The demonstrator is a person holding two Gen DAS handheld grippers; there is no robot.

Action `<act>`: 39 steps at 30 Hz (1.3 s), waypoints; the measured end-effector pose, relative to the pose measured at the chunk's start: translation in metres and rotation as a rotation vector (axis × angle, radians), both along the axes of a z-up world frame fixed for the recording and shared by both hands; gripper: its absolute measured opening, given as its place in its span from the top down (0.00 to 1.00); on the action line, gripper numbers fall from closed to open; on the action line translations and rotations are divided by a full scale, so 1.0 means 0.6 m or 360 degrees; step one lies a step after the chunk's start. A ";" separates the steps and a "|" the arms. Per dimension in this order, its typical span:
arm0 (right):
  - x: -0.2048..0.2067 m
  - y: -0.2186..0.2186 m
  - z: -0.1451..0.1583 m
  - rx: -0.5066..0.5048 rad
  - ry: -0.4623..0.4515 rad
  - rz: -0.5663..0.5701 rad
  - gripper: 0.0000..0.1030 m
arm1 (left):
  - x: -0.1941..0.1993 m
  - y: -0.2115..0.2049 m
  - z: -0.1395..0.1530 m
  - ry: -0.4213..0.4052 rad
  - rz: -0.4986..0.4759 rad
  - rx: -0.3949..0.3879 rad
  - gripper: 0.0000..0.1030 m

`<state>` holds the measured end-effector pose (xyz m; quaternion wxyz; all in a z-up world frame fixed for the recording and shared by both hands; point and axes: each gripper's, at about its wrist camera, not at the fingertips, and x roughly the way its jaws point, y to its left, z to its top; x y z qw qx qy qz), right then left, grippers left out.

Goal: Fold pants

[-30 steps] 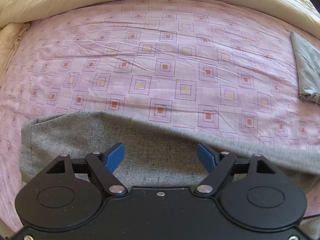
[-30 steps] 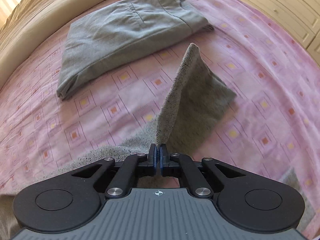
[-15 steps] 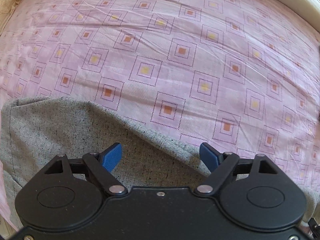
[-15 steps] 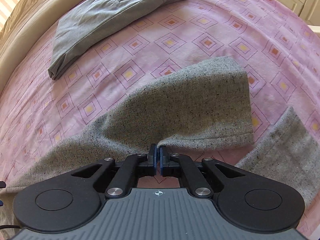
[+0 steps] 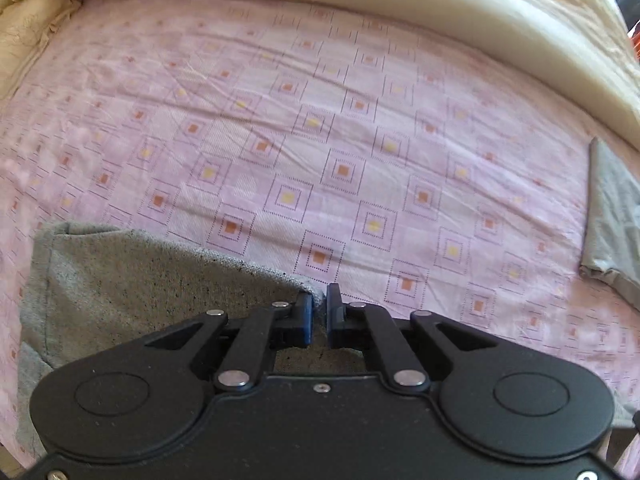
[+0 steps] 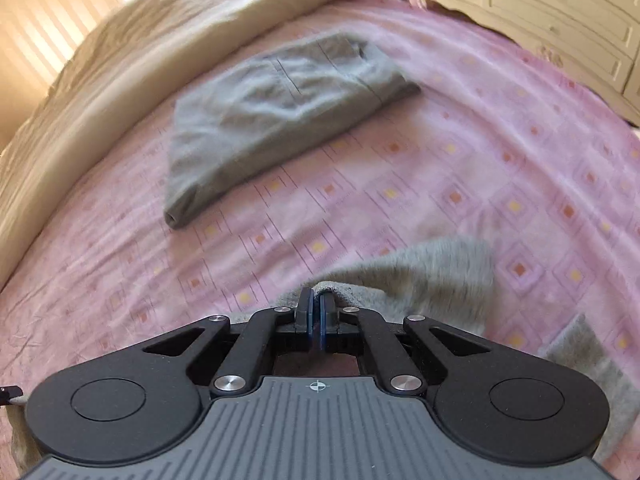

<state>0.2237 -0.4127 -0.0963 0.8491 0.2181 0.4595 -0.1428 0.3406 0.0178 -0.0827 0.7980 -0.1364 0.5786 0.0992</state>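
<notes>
The speckled grey knit pants [image 5: 132,292] lie on the pink bedsheet printed with small orange and yellow squares [image 5: 320,140], at its near edge, and their long axis runs side to side across the left wrist view, with one squared end to the left. The left gripper [image 5: 318,314] has its blue-padded jaws drawn close on the far edge of this cloth, a sliver of fabric pinched between them. In the right wrist view the same pants [image 6: 432,276] rise in a blurred fold beyond the right gripper [image 6: 318,312], whose jaws are pressed together on a rolled bit of the cloth; another patch of it shows low at the right, and how the two parts join is hidden under the gripper body. Well beyond the speckled pants, a folded plain grey garment [image 6: 280,112] lies slanted on the sheet, cut off at the right border of the left wrist view [image 5: 612,224]. Past that garment a cream quilt [image 6: 140,52] is heaped along the sheet's far side, and a cream drawer cabinet [image 6: 560,12] stands farther off.
</notes>
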 end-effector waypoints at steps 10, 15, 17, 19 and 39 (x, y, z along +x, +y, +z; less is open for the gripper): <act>-0.207 -0.042 0.093 -0.0064 -0.0139 0.0184 0.97 | -0.309 -0.061 0.055 -0.0088 -0.0209 0.0164 0.93; -0.282 -0.067 -0.058 0.0101 0.0262 0.0049 0.97 | -0.393 -0.094 -0.083 0.0279 -0.0261 0.0271 0.94; -0.290 -0.077 -0.091 0.0164 0.0305 -0.0030 0.97 | -0.395 -0.098 -0.104 0.0324 -0.0260 0.0271 0.95; -0.288 -0.080 -0.092 0.0182 0.0274 -0.0042 0.97 | -0.386 -0.101 -0.097 0.0296 -0.0241 0.0259 0.95; -0.356 -0.198 -0.094 0.0540 0.0072 -0.0226 0.83 | -0.450 -0.121 -0.084 0.0187 -0.0005 0.0346 0.94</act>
